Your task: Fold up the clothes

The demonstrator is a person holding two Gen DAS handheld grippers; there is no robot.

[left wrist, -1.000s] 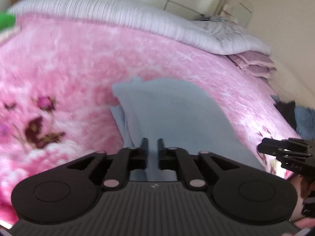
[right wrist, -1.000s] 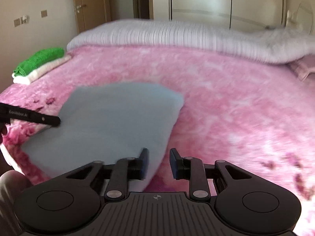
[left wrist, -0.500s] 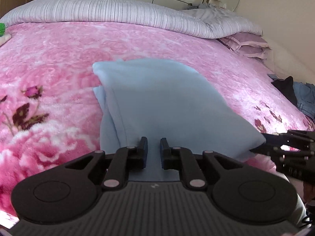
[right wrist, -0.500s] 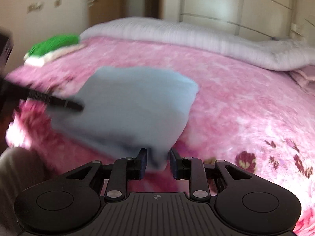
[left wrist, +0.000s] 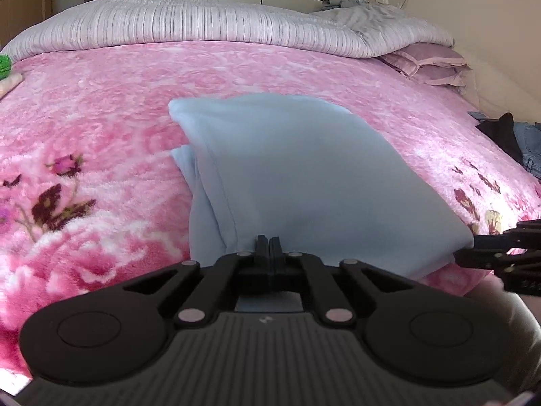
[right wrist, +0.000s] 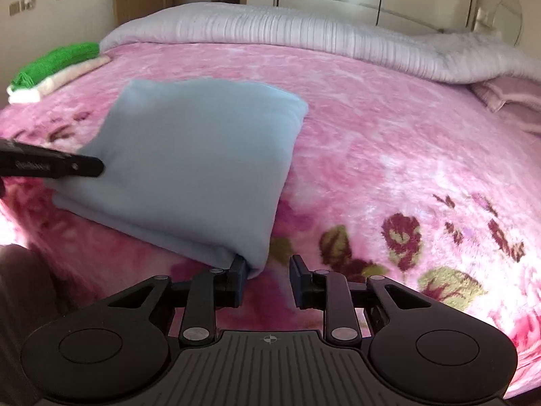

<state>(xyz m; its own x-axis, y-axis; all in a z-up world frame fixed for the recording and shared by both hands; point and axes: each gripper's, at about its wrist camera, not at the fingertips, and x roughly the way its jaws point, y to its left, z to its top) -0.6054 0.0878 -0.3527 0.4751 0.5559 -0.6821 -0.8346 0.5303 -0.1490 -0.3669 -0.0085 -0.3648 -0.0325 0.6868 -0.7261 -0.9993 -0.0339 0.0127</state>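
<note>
A folded light-blue garment [left wrist: 290, 169] lies on the pink flowered blanket [left wrist: 101, 108] near the bed's front edge; it also shows in the right wrist view [right wrist: 196, 155]. My left gripper [left wrist: 269, 242] is shut on the garment's near edge. My right gripper [right wrist: 267, 267] is open at the garment's near right corner, with its left finger [right wrist: 238, 267] touching the cloth. The left gripper's tip [right wrist: 84, 167] shows against the garment's left side in the right wrist view. The right gripper [left wrist: 473, 253] shows at the garment's right corner in the left wrist view.
A rolled striped quilt [right wrist: 304, 34] lies along the far side of the bed. Folded green and cream towels [right wrist: 54, 67] sit at the far left. Pink pillows [left wrist: 429, 64] and dark clothes [left wrist: 507, 135] are on the right. Wardrobes stand behind.
My right gripper has opened and let go of the garment's corner. My left gripper has closed tighter on the near edge. The garment has settled flatter on the blanket.
</note>
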